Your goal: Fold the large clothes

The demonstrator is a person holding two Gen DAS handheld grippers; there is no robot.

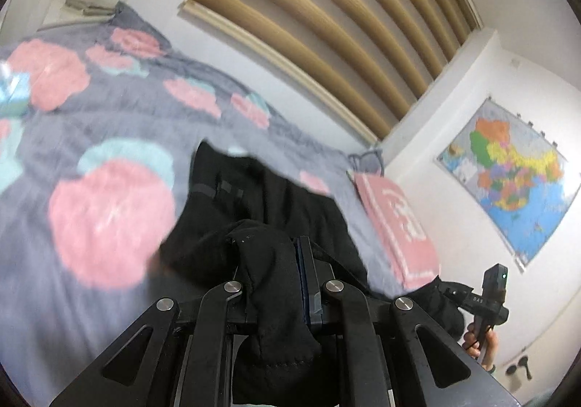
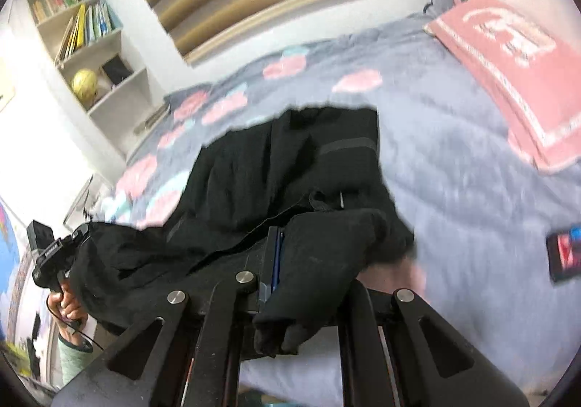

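Observation:
A large black garment (image 1: 261,196) hangs over a grey bedspread (image 1: 90,123) with pink and teal blobs. My left gripper (image 1: 287,261) is shut on one bunched edge of the garment, which drapes down over the fingers. My right gripper (image 2: 287,261) is shut on another edge of the black garment (image 2: 283,160), lifted above the bed. The cloth stretches between the two grippers and trails onto the bedspread (image 2: 454,160). The right gripper's body shows in the left wrist view (image 1: 486,298), and the left gripper's body in the right wrist view (image 2: 47,258), each in a hand.
A pink pillow (image 1: 395,225) lies at the head of the bed, also in the right wrist view (image 2: 508,73). A slatted headboard wall (image 1: 326,25), a wall map (image 1: 515,174) and a bookshelf (image 2: 83,36) surround the bed. A small dark object (image 2: 564,254) lies on the bedspread.

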